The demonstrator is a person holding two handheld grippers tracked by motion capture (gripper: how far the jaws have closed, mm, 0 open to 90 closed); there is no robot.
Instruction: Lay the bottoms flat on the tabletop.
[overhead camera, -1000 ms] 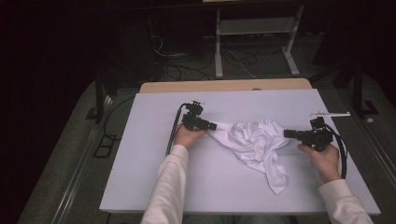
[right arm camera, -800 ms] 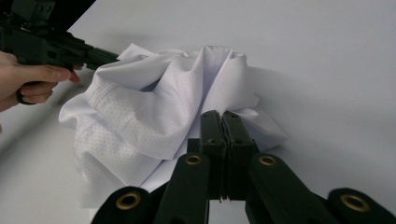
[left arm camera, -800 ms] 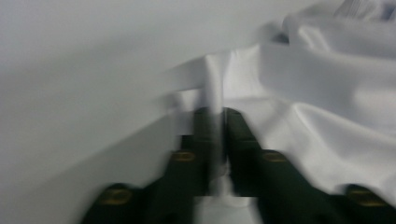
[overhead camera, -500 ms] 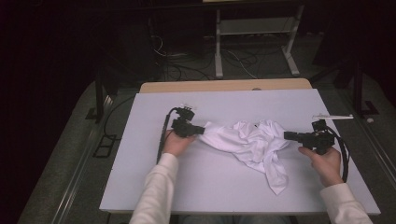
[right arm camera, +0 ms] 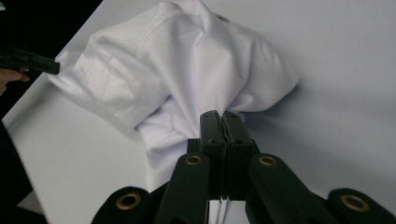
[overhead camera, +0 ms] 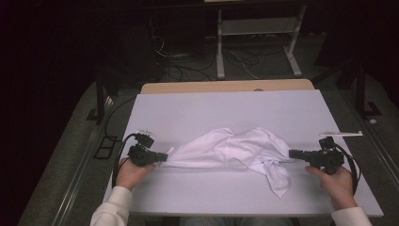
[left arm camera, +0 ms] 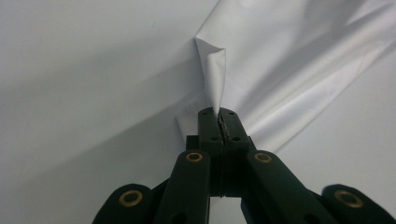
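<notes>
A crumpled white garment (overhead camera: 233,149) lies stretched across the middle of the white table (overhead camera: 226,108). My left gripper (overhead camera: 165,157) is at its left end, shut on a pinched fold of the white garment (left arm camera: 215,79). At the right end my right gripper (overhead camera: 291,153) is shut on another bunched edge of the white garment (right arm camera: 187,70). In the right gripper view the left gripper (right arm camera: 44,65) shows far off at the left edge. A loose flap hangs toward the front edge near the right gripper.
A thin white strip (overhead camera: 341,133) lies on the table just behind the right gripper. A wooden edge (overhead camera: 226,86) borders the table's far side. Beyond it stand a metal frame (overhead camera: 254,42) and cables on a dark floor.
My left gripper has pulled leftward and toward the front with the cloth, drawing the garment out longer and flatter. The right gripper has held its place with its grip.
</notes>
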